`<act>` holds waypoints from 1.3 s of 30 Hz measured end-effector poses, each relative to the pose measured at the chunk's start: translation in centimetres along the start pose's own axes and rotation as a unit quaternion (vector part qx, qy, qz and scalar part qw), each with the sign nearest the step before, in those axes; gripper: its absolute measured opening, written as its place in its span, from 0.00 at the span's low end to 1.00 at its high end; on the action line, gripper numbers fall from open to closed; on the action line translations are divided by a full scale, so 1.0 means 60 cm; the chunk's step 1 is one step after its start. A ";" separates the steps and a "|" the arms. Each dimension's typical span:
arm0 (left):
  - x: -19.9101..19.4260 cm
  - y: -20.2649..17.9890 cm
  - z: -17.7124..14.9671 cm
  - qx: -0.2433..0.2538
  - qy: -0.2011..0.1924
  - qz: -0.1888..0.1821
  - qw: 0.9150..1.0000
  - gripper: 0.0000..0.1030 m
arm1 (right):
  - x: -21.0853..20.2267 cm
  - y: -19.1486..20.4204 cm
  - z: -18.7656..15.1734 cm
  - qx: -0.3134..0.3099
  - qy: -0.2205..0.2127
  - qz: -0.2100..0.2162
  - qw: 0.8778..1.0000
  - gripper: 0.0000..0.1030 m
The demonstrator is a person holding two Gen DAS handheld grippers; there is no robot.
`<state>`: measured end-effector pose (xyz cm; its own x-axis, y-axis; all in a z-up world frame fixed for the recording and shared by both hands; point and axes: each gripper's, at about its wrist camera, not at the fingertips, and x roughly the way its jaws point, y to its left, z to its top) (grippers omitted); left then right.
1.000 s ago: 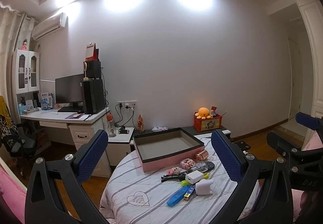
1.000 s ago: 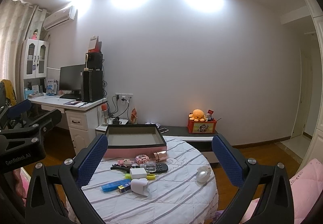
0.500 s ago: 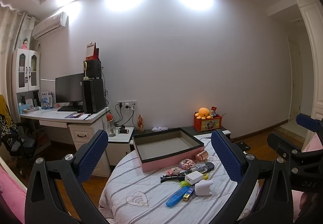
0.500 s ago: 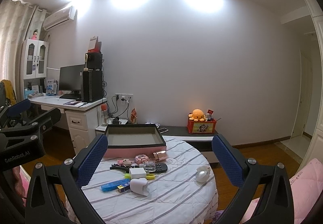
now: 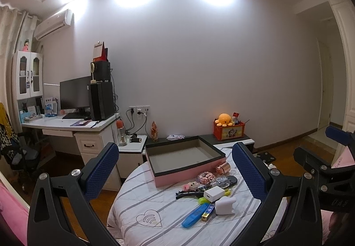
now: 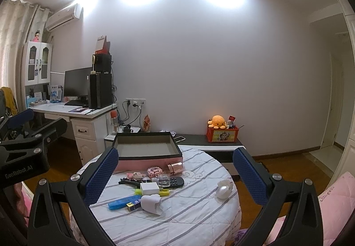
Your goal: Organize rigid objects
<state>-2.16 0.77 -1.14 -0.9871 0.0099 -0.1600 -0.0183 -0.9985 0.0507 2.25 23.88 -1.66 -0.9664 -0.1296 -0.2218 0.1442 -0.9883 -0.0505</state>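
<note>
Above the round surface [image 6: 199,219], the left tool [image 5: 177,170] and right tool [image 6: 175,177] hover with jaws spread, empty. Small rigid objects [image 6: 150,188] cluster mid-surface, below both tools, just before the open pink box [image 6: 146,152] at the far edge. Best approach: descend squarely on one outlying piece.

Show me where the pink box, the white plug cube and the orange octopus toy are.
pink box [image 6: 153,162], right wrist view, on its pink front wall.
white plug cube [image 6: 149,188], right wrist view, on its top face.
orange octopus toy [image 5: 224,118], left wrist view, on its round head.
</note>
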 end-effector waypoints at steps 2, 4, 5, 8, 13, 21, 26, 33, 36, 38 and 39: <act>0.008 0.000 -0.002 0.001 0.006 0.000 1.000 1.00 | 0.007 -0.001 -0.002 0.001 0.004 0.000 1.000 1.00; 0.017 -0.002 -0.006 0.003 0.012 -0.001 1.000 1.00 | 0.013 -0.002 -0.004 0.001 0.008 -0.001 1.000 1.00; 0.022 -0.003 -0.007 0.004 0.016 -0.002 1.000 1.00 | 0.017 -0.004 -0.006 0.002 0.011 -0.001 1.000 1.00; 0.045 -0.008 -0.016 0.008 0.032 -0.006 0.999 1.00 | 0.034 -0.009 -0.013 0.004 0.020 -0.002 1.000 1.00; 0.088 -0.012 -0.037 0.006 0.065 -0.006 0.998 1.00 | 0.071 -0.025 -0.033 0.012 0.046 -0.009 0.999 1.00; 0.171 -0.019 -0.086 0.000 0.130 -0.016 0.991 1.00 | 0.133 -0.048 -0.076 0.018 0.090 -0.017 0.996 1.00; 0.220 -0.018 -0.131 0.005 0.180 -0.015 0.983 1.00 | 0.172 -0.062 -0.111 0.021 0.124 -0.020 0.992 1.00; 0.282 -0.007 -0.229 0.009 0.283 -0.026 0.959 1.00 | 0.227 -0.085 -0.177 0.033 0.186 -0.023 0.982 1.00; 0.297 -0.014 -0.261 0.008 0.314 -0.036 0.949 1.00 | 0.247 -0.094 -0.206 0.040 0.213 -0.024 0.976 1.00; 0.309 -0.019 -0.285 0.012 0.339 -0.055 0.939 1.00 | 0.260 -0.097 -0.223 0.044 0.228 -0.020 0.972 1.00; 0.314 -0.020 -0.294 0.016 0.348 -0.058 0.936 1.00 | 0.265 -0.098 -0.228 0.045 0.233 -0.016 0.971 1.00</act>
<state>-17.94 1.24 -21.59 -0.6357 0.0713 -0.7687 -0.1350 -0.9907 0.0197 -11.04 28.74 -18.20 -0.7659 -0.0684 -0.6394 0.0762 -0.9970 0.0154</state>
